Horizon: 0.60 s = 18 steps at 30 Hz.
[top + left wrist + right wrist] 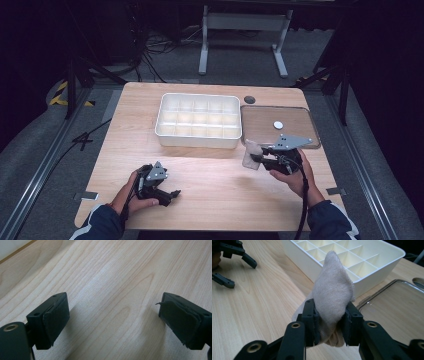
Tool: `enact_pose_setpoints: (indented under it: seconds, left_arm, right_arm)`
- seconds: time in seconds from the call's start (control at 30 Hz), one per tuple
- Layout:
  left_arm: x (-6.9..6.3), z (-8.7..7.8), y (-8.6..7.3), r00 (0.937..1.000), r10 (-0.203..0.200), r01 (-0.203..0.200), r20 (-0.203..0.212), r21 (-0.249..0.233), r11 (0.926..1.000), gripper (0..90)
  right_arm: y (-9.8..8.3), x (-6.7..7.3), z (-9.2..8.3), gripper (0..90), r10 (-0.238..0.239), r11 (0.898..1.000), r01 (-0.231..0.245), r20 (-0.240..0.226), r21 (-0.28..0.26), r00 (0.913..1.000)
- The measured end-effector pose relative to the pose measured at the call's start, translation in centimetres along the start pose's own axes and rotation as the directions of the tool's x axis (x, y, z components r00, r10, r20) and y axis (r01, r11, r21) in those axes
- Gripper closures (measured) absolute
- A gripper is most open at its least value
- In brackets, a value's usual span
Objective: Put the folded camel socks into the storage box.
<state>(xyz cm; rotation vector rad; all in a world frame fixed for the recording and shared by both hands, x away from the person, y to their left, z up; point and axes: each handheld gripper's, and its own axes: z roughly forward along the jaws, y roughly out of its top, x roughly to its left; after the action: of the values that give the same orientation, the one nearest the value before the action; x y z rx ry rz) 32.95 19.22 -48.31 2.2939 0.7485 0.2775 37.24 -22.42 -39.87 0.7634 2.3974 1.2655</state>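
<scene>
A beige rolled sock (333, 290) stands up between the jaws of my right gripper (329, 322), which is shut on its lower part. In the high view the sock (251, 152) and the right gripper (259, 159) hover just in front of the right end of a white compartment box (198, 141). My left gripper (170, 196) rests low over the table's front left, open. Its pads (56, 317) stand wide apart over bare wood, with nothing between them. The right gripper view shows the left gripper (242, 275) far off at the top left.
A clear flat lid (300, 120) with a small white disc (278, 125) on it lies right of the box. A dark round hole (249, 99) sits behind it. Bare wood (215, 190) spreads between the two hands. A metal stand (245, 22) is on the floor beyond.
</scene>
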Motion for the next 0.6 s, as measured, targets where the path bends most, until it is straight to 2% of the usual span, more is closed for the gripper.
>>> enact_pose_setpoints:
  seconds: [0.37,0.6]
  left_arm:
    - [0.0,0.0,0.0,1.0,-0.003,0.003,-0.003,-0.002,1.0,9.3]
    - [0.0,0.1,0.0,1.0,-0.002,0.002,0.0,-0.001,1.0,9.1]
  right_arm:
    - [1.1,-1.0,-0.6,68.0,-0.007,1.0,0.007,0.027,-0.025,0.9996]
    - [2.3,-1.4,-0.5,68.0,-0.034,0.999,0.036,0.041,-0.031,0.9986]
